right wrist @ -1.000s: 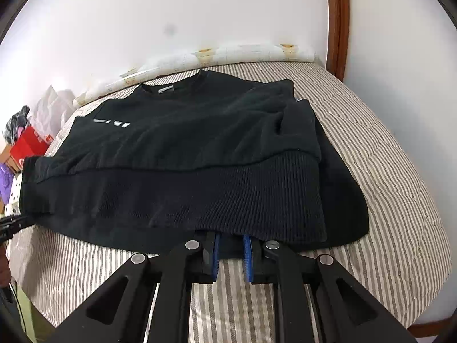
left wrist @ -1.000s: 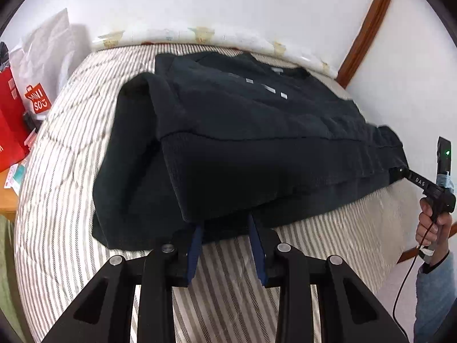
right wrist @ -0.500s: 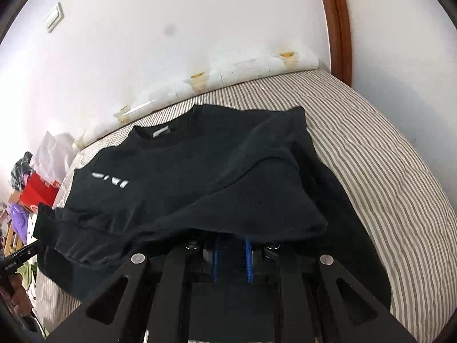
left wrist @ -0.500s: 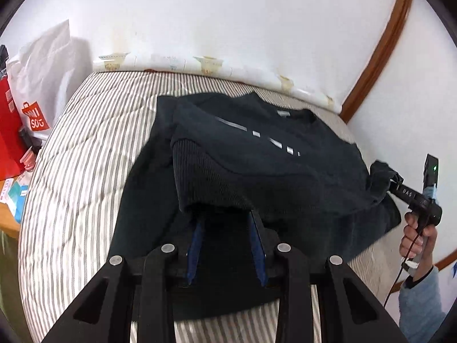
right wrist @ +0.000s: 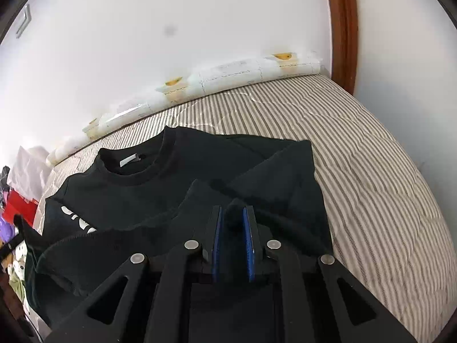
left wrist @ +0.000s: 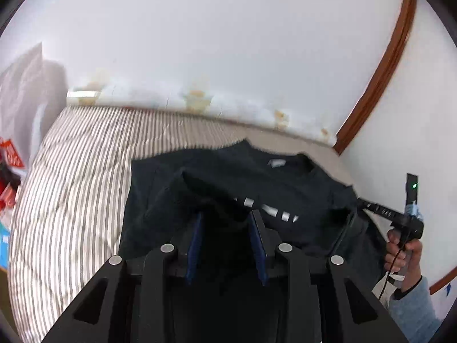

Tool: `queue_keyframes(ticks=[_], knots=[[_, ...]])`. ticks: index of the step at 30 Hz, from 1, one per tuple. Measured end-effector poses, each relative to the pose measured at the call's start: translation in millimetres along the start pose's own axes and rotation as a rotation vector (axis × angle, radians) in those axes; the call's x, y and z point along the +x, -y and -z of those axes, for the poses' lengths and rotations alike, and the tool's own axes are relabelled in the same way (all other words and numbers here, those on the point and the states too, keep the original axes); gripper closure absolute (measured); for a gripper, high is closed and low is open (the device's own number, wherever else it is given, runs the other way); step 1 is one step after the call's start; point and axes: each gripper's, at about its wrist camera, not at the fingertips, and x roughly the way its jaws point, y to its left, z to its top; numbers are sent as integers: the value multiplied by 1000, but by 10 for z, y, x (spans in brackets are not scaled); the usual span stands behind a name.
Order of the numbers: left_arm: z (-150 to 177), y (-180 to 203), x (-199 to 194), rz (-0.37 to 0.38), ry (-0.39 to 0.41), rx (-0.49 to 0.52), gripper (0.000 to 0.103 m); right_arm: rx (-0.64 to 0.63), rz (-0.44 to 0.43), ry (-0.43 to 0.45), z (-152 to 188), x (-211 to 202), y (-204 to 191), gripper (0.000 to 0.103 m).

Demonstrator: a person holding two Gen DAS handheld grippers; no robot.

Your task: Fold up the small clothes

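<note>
Left tool point(left wrist: 225, 223): I angle it down over the bed point(left wrist: 74, 177); jaws part-open, just widening, black sweatshirt point(left wrist: 217, 177) hem between them.
Right tool point(right wrist: 233, 220): I tilt it down; jaws narrow, just widening, a fold between the pads.
Sweatshirt: on the striped bed, hem folded toward the collar.
Right hand point(left wrist: 404, 250): grips its handle.

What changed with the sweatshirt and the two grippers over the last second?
Both grippers carried the black sweatshirt's ribbed hem from the bed's near edge up toward the collar, folding it in half. The left gripper and right gripper have just been opening, with fabric between the pads. The striped bed cover stayed put, and so did the collar.
</note>
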Motion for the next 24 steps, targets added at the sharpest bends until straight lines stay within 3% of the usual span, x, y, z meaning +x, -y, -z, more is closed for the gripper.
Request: queue_keyframes(ticks=[1,3,6,12,14,15,17,20,24], knots=[[-25,18,-44,-7,26,13,57,-16,-7,1,-28,-3,4,71],[-56,27,-100,-29,62,39,54,-43,-17,11,-61,-17,12,54],[-45,-34,-177,-42,84,48,53,-83,-32,9,-87,6,-6,51],[81,-239,-330,-70,73,41,50,-166,-21,-92,-51,291,-113,51],[124,-298,-316,-77,47,42,49,-189,-6,-119,-22,403,-141,57],[142,-317,-302,-83,38,45,49,-209,6,-107,-5,423,-163,75],[162,-330,-252,-114,13,71,49,-218,16,-79,-12,386,-167,85],[161,-330,-144,-215,-6,99,49,-190,-26,19,-77,178,-82,87],[81,-323,94,-174,-55,117,49,-54,-45,157,-188,-95,189,87]])
